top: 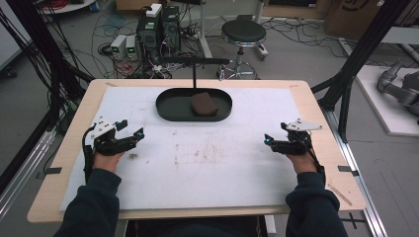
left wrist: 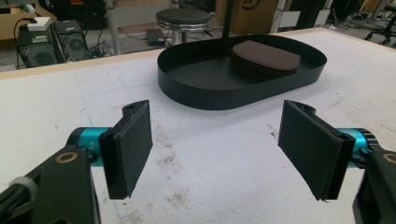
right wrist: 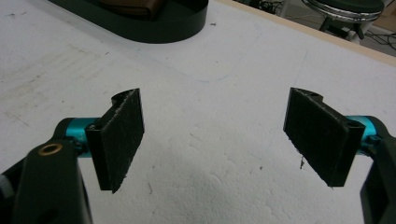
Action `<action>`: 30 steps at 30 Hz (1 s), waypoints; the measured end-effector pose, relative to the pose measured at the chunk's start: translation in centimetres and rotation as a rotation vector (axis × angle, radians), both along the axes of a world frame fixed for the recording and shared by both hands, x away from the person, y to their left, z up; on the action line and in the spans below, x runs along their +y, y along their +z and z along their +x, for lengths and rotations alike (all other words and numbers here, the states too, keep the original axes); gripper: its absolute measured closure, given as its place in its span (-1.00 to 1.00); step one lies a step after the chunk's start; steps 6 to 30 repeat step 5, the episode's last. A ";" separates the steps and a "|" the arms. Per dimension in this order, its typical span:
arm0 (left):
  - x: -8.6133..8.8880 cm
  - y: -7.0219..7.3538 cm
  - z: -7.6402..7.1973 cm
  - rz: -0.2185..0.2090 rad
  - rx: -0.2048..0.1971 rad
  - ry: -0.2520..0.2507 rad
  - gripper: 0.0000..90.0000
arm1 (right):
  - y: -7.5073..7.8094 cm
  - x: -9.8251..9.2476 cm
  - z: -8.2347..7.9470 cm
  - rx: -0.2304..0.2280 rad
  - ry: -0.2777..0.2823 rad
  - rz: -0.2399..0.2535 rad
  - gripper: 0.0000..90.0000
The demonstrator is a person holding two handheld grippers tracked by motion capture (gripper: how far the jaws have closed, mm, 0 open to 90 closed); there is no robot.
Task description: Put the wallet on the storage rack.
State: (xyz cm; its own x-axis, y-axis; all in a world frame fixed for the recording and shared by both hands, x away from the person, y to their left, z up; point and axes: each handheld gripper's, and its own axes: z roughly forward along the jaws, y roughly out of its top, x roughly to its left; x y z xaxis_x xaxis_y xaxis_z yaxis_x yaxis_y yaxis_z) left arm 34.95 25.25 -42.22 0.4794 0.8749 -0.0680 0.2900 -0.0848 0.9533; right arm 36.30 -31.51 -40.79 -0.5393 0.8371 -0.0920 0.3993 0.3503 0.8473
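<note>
Black oval tray point(top: 168, 109) sits at the far middle of the white mat, low-walled, upright — inside it, toward its right half, a stack of brown flat pads point(top: 203, 103) with rounded corners, lying level — well apart from both hands, nothing touching it

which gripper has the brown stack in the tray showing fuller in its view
The left gripper: its view shows the brown stack whole in the black tray.
</note>
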 end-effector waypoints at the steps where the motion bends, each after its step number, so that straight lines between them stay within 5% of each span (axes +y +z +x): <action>1: 0.0 -0.1 0.1 0.002 0.004 -0.001 -0.42 | 0.0 0.0 0.1 -0.002 0.000 -0.004 -0.54; 30: -0.1 -0.3 0.3 0.004 0.019 -0.004 -0.43 | -0.2 -0.1 0.3 0.001 -0.006 -0.011 -0.54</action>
